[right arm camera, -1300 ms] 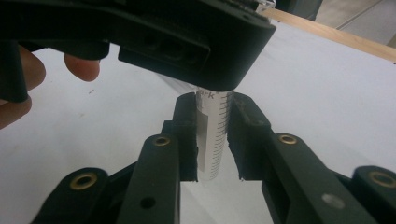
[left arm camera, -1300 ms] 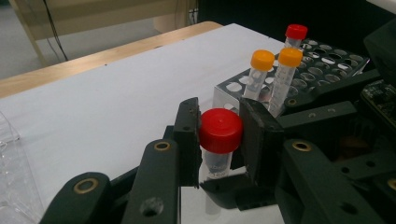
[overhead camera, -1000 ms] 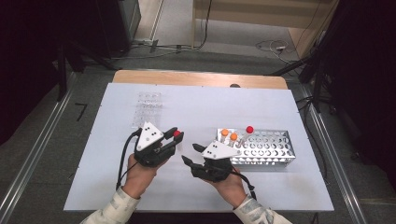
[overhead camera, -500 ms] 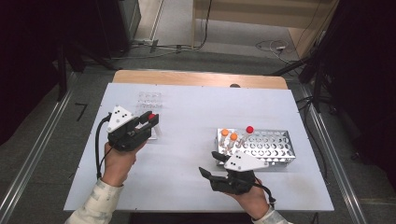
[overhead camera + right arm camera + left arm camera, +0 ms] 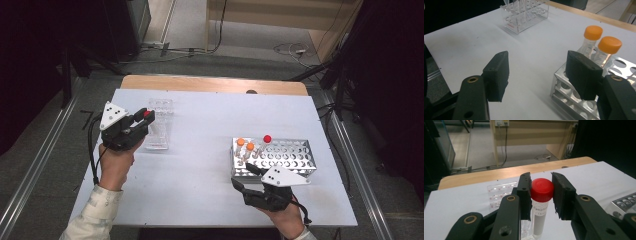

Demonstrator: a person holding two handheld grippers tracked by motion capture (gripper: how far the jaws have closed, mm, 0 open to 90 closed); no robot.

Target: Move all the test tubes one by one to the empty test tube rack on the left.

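Red-capped tube (image 5: 541, 202) stands upright, cap up, its long axis vertical, clamped at the cap between the jaws of the left claw (image 5: 541, 192). Its lower end is cut off at the bottom edge of the left gripper view, so whether it sits in the clear rack (image 5: 501, 195) there is hard to tell. From the high view only the red cap (image 5: 147, 114) shows, at the claw's tip over the clear rack (image 5: 159, 125) on the left half of the bench (image 5: 200, 150). The right claw (image 5: 536, 72) gapes wide and empty beside the metal rack (image 5: 574, 97), near two orange-capped tubes (image 5: 599, 47). The high view adds another red-capped tube (image 5: 266, 141) in that metal rack (image 5: 290, 155).
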